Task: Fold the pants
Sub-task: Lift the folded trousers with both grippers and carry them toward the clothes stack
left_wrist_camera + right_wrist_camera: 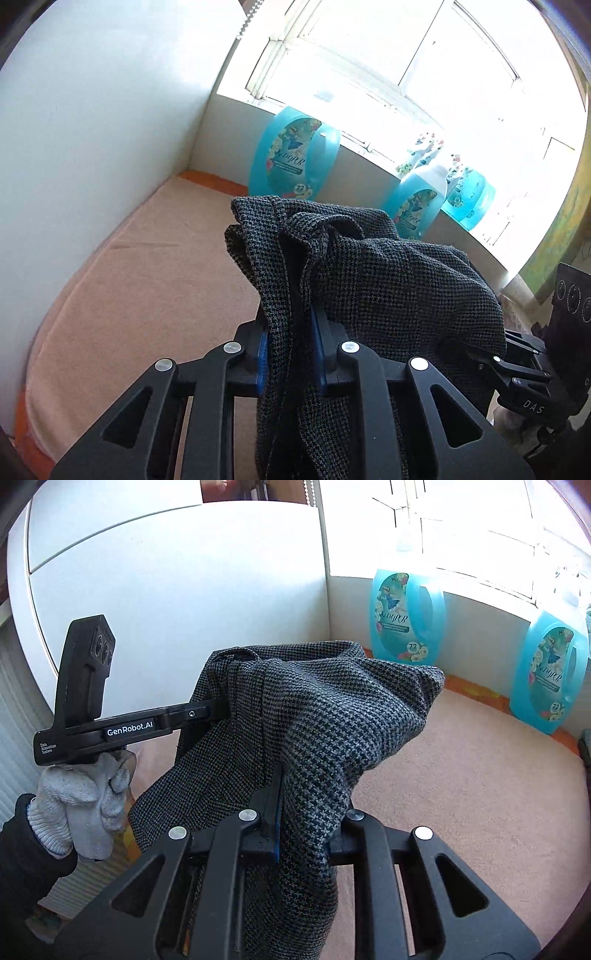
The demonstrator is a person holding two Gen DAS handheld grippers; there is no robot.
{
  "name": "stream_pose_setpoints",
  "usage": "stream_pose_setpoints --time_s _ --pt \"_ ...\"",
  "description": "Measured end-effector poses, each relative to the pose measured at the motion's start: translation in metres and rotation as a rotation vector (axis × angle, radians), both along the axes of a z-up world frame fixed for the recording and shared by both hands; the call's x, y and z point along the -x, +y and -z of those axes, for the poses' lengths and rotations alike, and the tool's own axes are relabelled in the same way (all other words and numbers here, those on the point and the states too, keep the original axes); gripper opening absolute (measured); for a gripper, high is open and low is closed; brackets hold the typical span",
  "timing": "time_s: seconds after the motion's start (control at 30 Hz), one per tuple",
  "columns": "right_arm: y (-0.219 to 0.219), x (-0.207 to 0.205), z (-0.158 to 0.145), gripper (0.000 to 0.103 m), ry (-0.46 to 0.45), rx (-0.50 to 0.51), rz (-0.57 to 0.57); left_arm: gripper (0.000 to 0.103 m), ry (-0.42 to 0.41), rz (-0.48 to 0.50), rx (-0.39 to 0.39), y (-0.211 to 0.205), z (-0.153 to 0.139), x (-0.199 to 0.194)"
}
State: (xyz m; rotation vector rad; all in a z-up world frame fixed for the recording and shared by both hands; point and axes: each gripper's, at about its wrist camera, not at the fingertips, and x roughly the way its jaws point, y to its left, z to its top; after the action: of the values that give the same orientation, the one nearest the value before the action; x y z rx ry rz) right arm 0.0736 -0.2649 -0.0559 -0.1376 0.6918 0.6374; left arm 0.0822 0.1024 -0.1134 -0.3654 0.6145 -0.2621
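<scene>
Left wrist view: left gripper (289, 354) clamped narrow on a bunched fold of the pants (373, 280), dark grey houndstooth weave. Cloth rises ahead of the blue pads (263, 354) and drapes off to the right, where the right gripper (517, 373) shows just beside. Below and to the left, peach table cover (147, 280). Blue detergent bottle (291, 155) stands well ahead against the window sill.

Right wrist view: right gripper (295, 812) pinched on the same pants (321, 716), fabric humped over its fingers. Left gripper (218, 710), held by a grey-gloved left hand (85, 797), bites the cloth's left edge. Two bottles stand ahead-right.
</scene>
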Motion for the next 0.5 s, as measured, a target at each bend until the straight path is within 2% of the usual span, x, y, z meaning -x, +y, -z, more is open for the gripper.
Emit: stream_pose_setpoints --time_s 0.17,0.5 --pt "-0.013 0.013 -0.019 0.015 -0.050 0.007 0.022 0.017 -0.055 0.023 -0.015 -0.015 -0.019 0.008" --pt "-0.052 0.045 -0.059 0.015 -0.155 0.016 0.095 0.017 -0.145 0.103 0.002 -0.053 -0.055 0.011"
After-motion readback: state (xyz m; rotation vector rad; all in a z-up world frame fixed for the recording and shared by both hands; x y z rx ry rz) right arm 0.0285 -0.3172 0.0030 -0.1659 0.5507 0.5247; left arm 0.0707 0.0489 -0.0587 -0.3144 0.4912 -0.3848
